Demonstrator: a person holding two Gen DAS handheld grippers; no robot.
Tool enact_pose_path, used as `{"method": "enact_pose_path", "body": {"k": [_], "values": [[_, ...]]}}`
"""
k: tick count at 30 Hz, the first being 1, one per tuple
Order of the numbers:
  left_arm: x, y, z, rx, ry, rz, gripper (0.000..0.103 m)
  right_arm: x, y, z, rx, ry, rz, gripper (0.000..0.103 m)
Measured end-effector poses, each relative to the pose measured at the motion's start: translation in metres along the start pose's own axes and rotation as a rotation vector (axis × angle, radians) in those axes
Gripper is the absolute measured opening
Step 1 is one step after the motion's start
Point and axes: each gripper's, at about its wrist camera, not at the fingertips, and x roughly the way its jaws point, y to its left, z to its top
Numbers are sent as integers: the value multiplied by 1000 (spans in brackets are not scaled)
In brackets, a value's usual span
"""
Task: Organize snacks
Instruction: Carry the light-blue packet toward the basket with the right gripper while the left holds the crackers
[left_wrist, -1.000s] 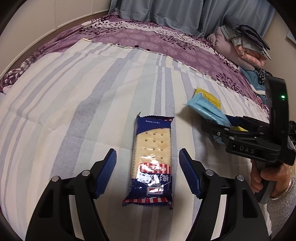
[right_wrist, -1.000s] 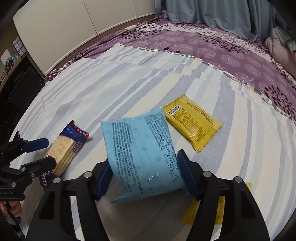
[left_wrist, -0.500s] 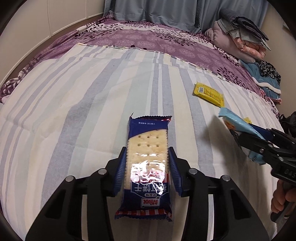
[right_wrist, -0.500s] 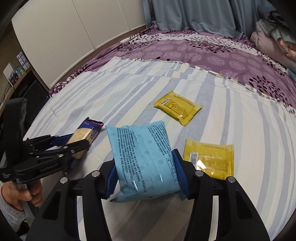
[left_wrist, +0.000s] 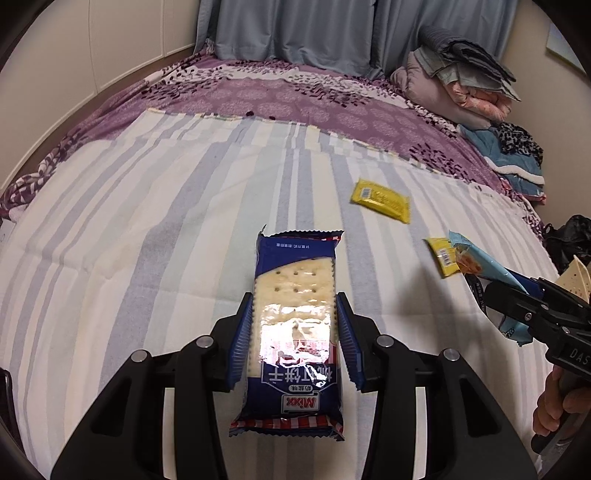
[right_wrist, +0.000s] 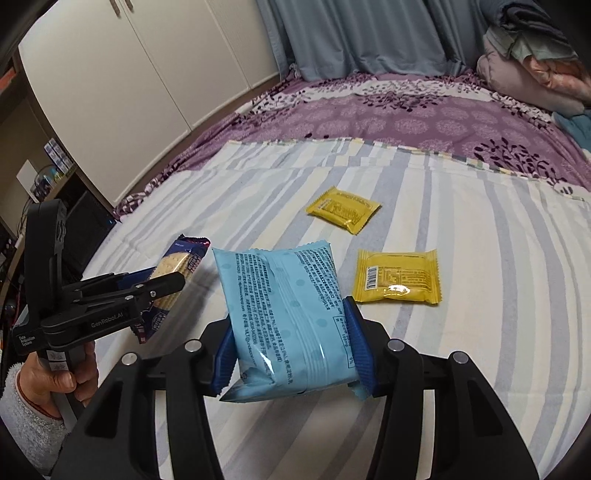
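My left gripper (left_wrist: 293, 332) is shut on a dark blue cracker packet (left_wrist: 295, 295) and holds it above the striped sheet; the packet also shows in the right wrist view (right_wrist: 173, 273). My right gripper (right_wrist: 291, 350) is shut on a light blue snack bag (right_wrist: 284, 310) and holds it up off the bed; the bag shows in the left wrist view (left_wrist: 484, 266) at the right. Two yellow packets lie flat on the sheet: a far one (right_wrist: 343, 210) and a near one (right_wrist: 399, 277), both apart from the grippers.
The striped sheet (left_wrist: 147, 240) covers the bed, with a purple floral cover (left_wrist: 295, 96) beyond it. Folded bedding (left_wrist: 465, 81) is piled at the far right. White wardrobe doors (right_wrist: 129, 74) and a dark shelf stand to the left.
My left gripper closed on the cracker packet and lifted it. My right gripper, holding the blue bag, pulled back and up, uncovering the near yellow packet.
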Motion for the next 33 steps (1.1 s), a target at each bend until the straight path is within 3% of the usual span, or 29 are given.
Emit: {"method": "enact_pose_path", "body": {"k": [13, 22, 33], "values": [[-56, -51, 4, 79, -86, -73, 44, -92, -12, -15, 78, -176, -16, 52], [-75, -90, 3, 136, -113, -121, 44, -160, -53, -44, 192, -284, -113, 52], [-87, -135, 1, 206, -116, -174, 44, -227, -114, -93, 324, -356, -268, 52]]}}
